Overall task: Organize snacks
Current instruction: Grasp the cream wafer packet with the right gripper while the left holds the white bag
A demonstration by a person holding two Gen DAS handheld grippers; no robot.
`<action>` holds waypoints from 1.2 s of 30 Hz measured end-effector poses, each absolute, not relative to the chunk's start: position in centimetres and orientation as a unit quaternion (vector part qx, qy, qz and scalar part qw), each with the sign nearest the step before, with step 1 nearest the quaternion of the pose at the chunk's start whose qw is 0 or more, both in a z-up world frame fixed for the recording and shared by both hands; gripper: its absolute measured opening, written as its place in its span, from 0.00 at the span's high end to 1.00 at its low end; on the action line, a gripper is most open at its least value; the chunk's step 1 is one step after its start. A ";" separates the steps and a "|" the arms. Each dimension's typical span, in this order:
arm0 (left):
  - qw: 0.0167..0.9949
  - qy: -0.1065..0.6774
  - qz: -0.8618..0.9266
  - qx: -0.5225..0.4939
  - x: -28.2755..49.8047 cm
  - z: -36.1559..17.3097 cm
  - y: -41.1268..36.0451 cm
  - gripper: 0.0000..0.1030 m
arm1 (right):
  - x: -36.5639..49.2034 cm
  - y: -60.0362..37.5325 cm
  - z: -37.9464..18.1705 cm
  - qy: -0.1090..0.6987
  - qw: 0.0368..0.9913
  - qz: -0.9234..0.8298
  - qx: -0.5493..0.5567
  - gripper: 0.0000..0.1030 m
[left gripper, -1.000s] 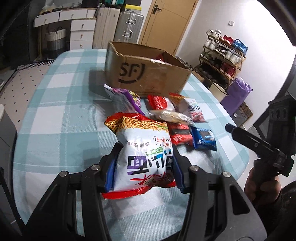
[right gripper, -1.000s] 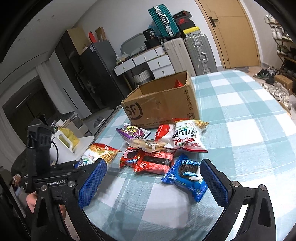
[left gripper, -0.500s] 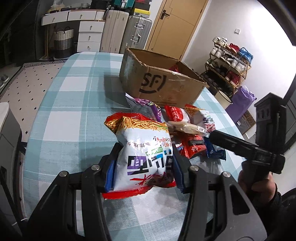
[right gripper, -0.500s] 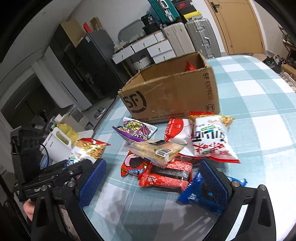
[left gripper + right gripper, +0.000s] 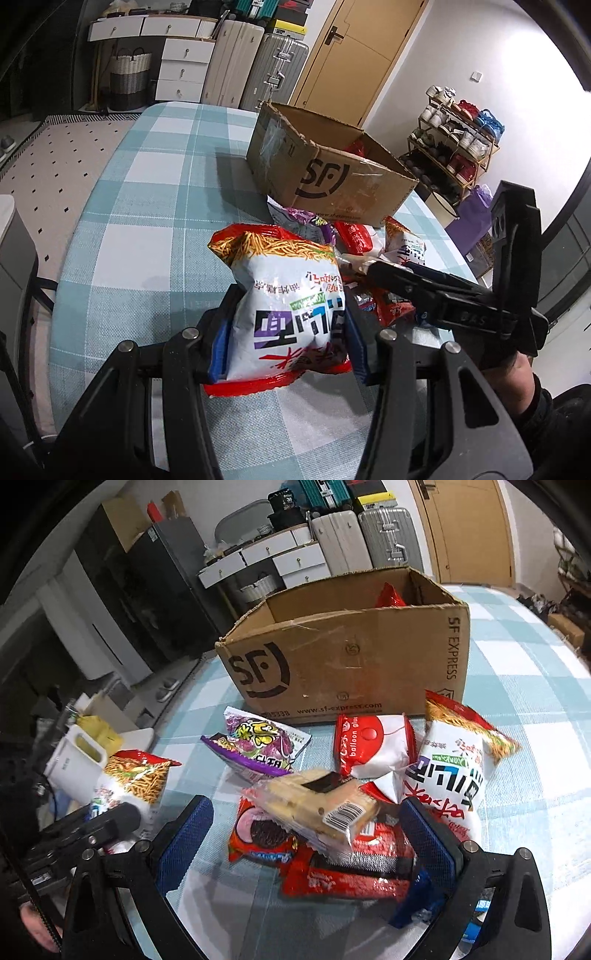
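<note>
A noodle-snack bag (image 5: 291,314) is clamped by the left gripper (image 5: 286,347); the right gripper (image 5: 314,834) is held apart over the snack pile (image 5: 332,812).

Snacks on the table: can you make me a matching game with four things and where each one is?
Things:
1. noodle snack bag
2. cardboard box
3. purple snack bag
4. clear cracker pack

Places:
A. on top of the red cookie packs
B. on the checked cloth, open at the top
C. squeezed in the left tool
D. lying just in front of the box

Pairs: 1-C, 2-B, 3-D, 4-A
</note>
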State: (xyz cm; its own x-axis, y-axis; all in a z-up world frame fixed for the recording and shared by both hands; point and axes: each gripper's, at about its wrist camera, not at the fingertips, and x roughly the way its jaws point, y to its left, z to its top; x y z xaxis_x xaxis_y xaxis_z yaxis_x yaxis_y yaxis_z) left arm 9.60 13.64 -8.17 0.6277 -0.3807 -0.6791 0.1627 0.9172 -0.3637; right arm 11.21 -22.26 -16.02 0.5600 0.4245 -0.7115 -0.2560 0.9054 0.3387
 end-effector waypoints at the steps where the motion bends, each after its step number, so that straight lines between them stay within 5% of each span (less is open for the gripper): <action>1: 0.891 0.405 -0.152 -0.137 9.7 -8.3 13.7 0.53 | 11.4 -22.1 -16.1 0.428 0.879 0.189 0.097 0.01; 17: 0.883 0.409 -0.163 -0.162 9.6 -9.6 14.9 0.53 | 11.2 -19.4 -16.8 0.422 0.894 0.123 0.084 0.02; 27: 0.879 0.411 -0.166 -0.175 9.6 -10.0 15.4 0.53 | 12.1 -18.7 -17.8 0.423 0.898 0.098 0.071 0.29; 36: 0.879 0.413 -0.165 -0.171 9.6 -10.1 15.0 0.53 | 11.1 -21.6 -17.3 0.396 0.904 0.123 0.107 0.38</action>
